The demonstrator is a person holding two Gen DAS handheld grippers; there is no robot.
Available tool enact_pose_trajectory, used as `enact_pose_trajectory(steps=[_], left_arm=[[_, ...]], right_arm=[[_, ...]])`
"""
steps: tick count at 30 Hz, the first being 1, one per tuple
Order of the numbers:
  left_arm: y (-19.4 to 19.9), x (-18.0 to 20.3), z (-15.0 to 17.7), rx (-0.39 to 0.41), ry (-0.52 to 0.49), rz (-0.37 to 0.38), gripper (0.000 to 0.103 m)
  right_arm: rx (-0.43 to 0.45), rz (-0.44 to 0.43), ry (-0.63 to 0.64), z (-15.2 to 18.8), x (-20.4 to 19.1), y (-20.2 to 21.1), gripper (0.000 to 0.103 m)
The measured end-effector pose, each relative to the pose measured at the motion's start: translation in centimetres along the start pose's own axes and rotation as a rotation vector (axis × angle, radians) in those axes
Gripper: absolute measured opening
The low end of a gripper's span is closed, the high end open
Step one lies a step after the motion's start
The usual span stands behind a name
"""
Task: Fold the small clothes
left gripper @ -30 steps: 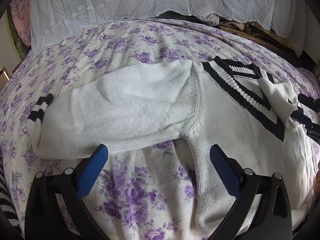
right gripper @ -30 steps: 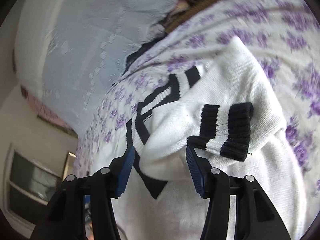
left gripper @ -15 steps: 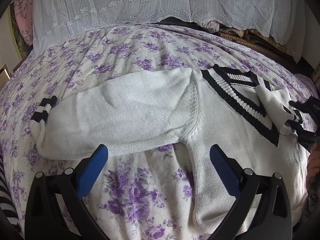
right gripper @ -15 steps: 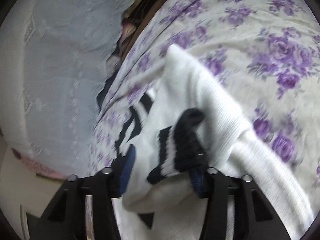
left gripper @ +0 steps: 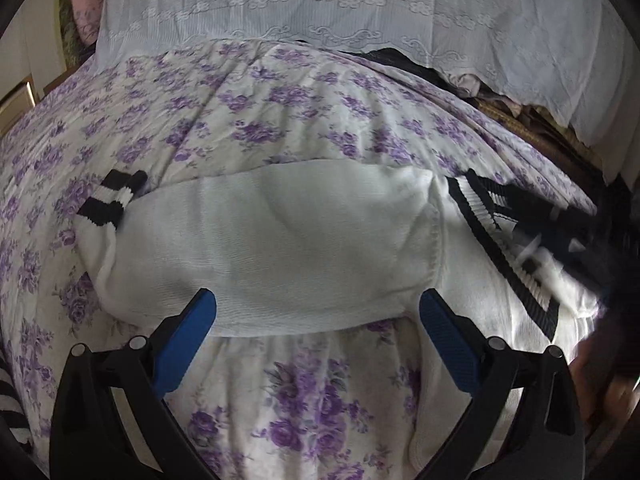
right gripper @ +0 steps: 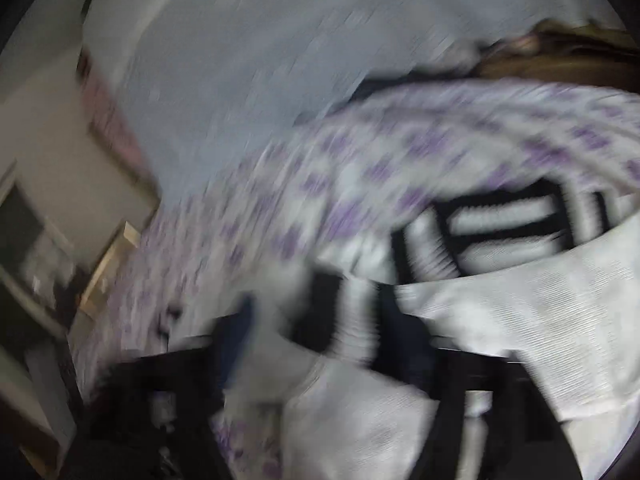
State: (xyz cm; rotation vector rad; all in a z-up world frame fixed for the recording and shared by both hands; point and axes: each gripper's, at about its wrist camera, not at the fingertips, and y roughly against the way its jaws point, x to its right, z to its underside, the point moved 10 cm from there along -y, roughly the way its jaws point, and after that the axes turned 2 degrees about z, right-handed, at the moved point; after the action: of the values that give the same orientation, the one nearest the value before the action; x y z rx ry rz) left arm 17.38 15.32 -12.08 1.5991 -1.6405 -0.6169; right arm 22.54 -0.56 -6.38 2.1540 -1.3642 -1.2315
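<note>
Fingers (left gripper: 184,340) spread above unlabelled white sweater (left gripper: 280,248)

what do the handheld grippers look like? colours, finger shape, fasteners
Left gripper: black angular frame, two splayed arms with silver round pivot pins, and flat blue finger pads with a fine ribbed texture. Right gripper: heavily motion-blurred, but the same black frame and a dark blue pad show. No cables or markings visible.

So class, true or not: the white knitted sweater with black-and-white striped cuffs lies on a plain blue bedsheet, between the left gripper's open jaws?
Not quite. The bedsheet is cream with purple flowers, not plain blue, as the left wrist view shows. The white knitted sweater and open left gripper are right.
</note>
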Motion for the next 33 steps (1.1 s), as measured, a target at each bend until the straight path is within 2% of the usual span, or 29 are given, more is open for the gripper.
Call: enact_pose_trajectory(steps=[2, 4, 6, 8, 10, 12, 13, 14, 15, 16, 17, 19, 21, 22, 24, 25, 26, 27, 29, 30, 31, 33], left_arm=[[-0.3, -0.6, 0.0, -0.011, 0.022, 0.001, 0.099], [-0.7, -1.0, 0.1, -0.027, 0.041, 0.009, 0.099], [-0.9, -1.0, 0.2, -0.042, 0.049, 0.024, 0.099], [-0.9, -0.7, 0.3, -0.037, 0.037, 0.022, 0.099], [-1.0, -0.4, 0.4, -0.033, 0.014, 0.007, 0.099], [-1.3, -0.2, 0.6, -0.037, -0.009, -0.016, 0.099], [-1.5, -0.2, 0.7, -0.041, -0.015, -0.025, 0.099], [-1.7, -0.3, 0.8, -0.047, -0.022, -0.034, 0.099], [-1.8, -0.4, 0.9, -0.05, -0.023, -0.037, 0.099], [-1.9, -0.5, 0.9, -0.053, -0.025, -0.041, 0.099], [-1.8, -0.7, 0.8, -0.055, -0.027, -0.041, 0.099], [-1.3, -1.6, 0.5, -0.046, -0.018, -0.045, 0.099], [-0.3, -3.8, 0.0, -0.019, 0.029, -0.066, 0.099], [0.1, -5.0, -0.1, -0.011, 0.061, -0.069, 0.099], [0.6, -8.1, -0.3, -0.006, 0.157, -0.058, 0.099], [0.7, -10.0, -0.4, -0.008, 0.218, -0.04, 0.099], [0.6, -11.1, -0.5, -0.009, 0.256, -0.029, 0.099], [0.5, -12.4, -0.6, -0.011, 0.293, -0.033, 0.099], [0.3, -14.8, -0.8, -0.016, 0.329, -0.089, 0.099], [0.2, -15.8, -0.9, -0.018, 0.341, -0.114, 0.099], [0.2, -16.7, -0.8, -0.019, 0.363, -0.126, 0.099], [0.1, -17.7, -0.7, -0.023, 0.385, -0.117, 0.099]], right_arm=[[-0.03, 0.014, 0.053, 1.8, -0.9, -0.7, 0.081], [0.029, 0.035, 0.077, 1.6, -0.5, 1.1, 0.079], [0.119, 0.046, 0.042, 0.0, 1.2, 4.5, 0.073], [0.155, 0.114, 0.032, -1.1, 4.2, 6.0, 0.062], [0.132, 0.233, 0.03, -1.2, 8.5, 6.8, 0.061], [0.049, 0.343, -0.012, 0.1, 13.5, 6.1, 0.061], [-0.016, 0.4, -0.054, 1.6, 16.9, 5.4, 0.054], [-0.032, 0.39, -0.087, 2.5, 18.9, 5.2, 0.041], [0.002, 0.361, -0.088, 2.3, 19.5, 6.1, 0.035], [-0.004, 0.372, -0.098, 2.2, 19.6, 6.7, 0.033], [0.018, 0.354, -0.126, 1.9, 19.2, 7.8, 0.042], [0.111, 0.306, -0.126, 0.6, 18.4, 10.1, 0.052], [0.19, 0.366, -0.086, -1.0, 19.1, 12.5, 0.062], [0.21, 0.423, -0.068, -1.7, 20.5, 13.3, 0.068], [0.179, 0.5, -0.081, -1.6, 23.6, 12.7, 0.068], [0.113, 0.526, -0.112, -0.5, 26.2, 11.8, 0.069], [0.005, 0.516, -0.167, 1.3, 29.1, 9.9, 0.07], [0.059, 0.459, -0.165, 1.5, 29.6, 10.3, 0.07], [0.108, 0.424, -0.221, 1.4, 29.9, 11.9, 0.07], [0.169, 0.392, -0.247, 1.2, 29.6, 13.2, 0.07], [0.207, 0.364, -0.249, 1.2, 29.1, 14.2, 0.071], [0.231, 0.325, -0.253, 1.4, 28.7, 15.5, 0.074]])
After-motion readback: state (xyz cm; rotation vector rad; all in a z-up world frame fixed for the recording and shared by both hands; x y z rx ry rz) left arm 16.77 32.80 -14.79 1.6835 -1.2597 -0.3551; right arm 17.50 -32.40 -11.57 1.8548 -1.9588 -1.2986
